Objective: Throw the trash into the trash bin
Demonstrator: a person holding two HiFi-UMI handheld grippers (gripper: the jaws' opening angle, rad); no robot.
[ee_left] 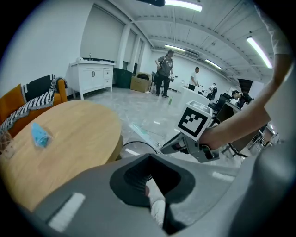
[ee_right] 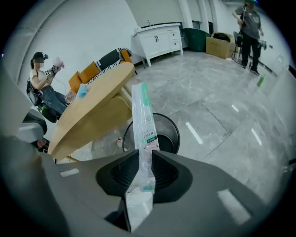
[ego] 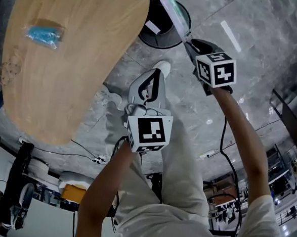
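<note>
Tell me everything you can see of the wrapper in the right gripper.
The wrapper is a long, narrow sleeve of clear plastic with a green edge and a white printed label, crinkled and seemingly empty. The right gripper clamps it near its lower part, so most of it sticks out beyond the jaws. Its free end points at the black bin and touches only the gripper.

The clear plastic wrapper is edged green, the round mesh trash bin black, the round wooden table pale tan.
</note>
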